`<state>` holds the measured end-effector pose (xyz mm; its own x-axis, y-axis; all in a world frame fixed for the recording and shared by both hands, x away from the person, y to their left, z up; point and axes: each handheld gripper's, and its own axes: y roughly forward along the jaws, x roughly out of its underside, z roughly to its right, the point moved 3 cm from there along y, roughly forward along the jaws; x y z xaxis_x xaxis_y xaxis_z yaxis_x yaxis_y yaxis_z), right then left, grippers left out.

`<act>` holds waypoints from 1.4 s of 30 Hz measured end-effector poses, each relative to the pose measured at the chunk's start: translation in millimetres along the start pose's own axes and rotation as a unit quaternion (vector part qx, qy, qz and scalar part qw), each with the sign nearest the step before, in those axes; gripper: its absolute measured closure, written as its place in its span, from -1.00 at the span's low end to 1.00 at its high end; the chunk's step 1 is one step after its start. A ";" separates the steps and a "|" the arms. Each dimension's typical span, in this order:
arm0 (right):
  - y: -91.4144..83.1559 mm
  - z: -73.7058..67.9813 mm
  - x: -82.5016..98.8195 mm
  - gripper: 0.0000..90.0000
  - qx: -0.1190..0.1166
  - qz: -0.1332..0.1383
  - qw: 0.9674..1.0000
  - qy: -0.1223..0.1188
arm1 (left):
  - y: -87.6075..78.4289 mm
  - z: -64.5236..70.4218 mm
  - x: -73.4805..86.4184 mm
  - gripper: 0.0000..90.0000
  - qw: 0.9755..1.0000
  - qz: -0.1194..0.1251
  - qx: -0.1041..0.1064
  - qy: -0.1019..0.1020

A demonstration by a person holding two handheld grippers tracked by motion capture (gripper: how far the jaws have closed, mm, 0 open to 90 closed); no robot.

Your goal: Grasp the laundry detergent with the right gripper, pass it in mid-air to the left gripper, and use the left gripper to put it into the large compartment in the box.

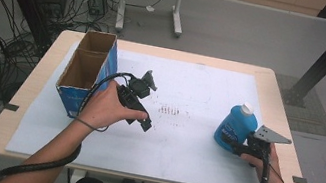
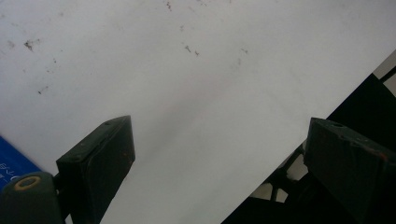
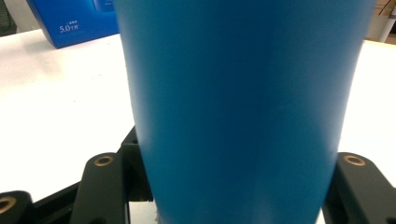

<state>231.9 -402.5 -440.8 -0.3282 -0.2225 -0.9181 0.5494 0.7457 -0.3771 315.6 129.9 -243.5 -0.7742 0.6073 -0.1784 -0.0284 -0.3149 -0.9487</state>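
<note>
Here, the high view gives the layout: a blue plastic bottle [image 1: 236, 126] with a white cap stands at the right of the white-covered tabletop [image 1: 181, 150], the right gripper [image 1: 235, 146] clamped on its lower body. The right gripper view adds the smooth, rounded blue wall pressed between both black fingers [image 3: 105, 186]. The left gripper [image 2: 219, 172] hangs over bare, speckled sheet, fingers apart, nothing between. An open cardboard box [image 1: 88, 71], blue outside, brown inside, stands far left; two compartments, contents not discernible.
</note>
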 end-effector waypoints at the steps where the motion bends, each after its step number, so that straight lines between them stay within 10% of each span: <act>1: 0.0 -0.3 0.5 -0.12 0.000 0.001 1.000 -0.001 | 0.0 0.2 0.1 -0.79 1.000 0.000 0.000 0.000; 42: -0.2 -0.4 2.2 -0.11 0.000 0.005 1.000 -0.004 | -5.4 2.3 -4.1 -0.79 1.000 0.003 -0.001 0.014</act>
<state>230.8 -402.9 -442.6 -0.3173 -0.2194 -0.9226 0.5520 0.7483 -0.3678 317.4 127.4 -237.0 -0.7560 0.6260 -0.1914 -0.0223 -0.3168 -0.9482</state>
